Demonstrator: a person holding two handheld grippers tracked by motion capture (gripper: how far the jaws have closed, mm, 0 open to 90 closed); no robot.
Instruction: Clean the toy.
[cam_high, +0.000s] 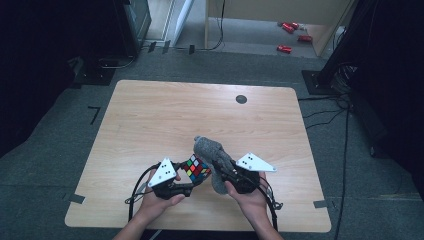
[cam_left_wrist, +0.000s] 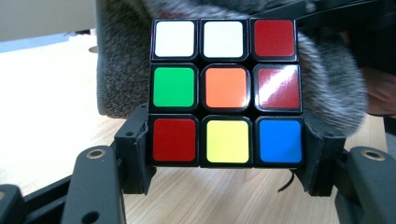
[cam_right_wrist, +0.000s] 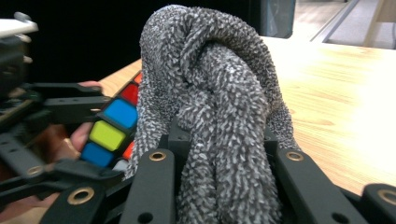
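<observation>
Left hand-held gripper (cam_high: 192, 187) is clamped on a cube (cam_high: 196, 168), jaws pressing its two opposite sides; cube held above the counter (cam_high: 150, 120), near its front edge. Right hand-held gripper (cam_high: 222, 175) is closed around a bunched grey cloth (cam_high: 212, 155). Cloth touches the cube's right side, draped just behind it.

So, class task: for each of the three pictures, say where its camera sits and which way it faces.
High view: above the person's side, looking forward and down on the table; both forearms enter from below.
Left gripper view: rides the left gripper, looking along its jaws at the cube.
Right gripper view: rides the right gripper, facing the grey cloth; a hand shows at its left.
Both gripper views share cube and cloth.
</observation>
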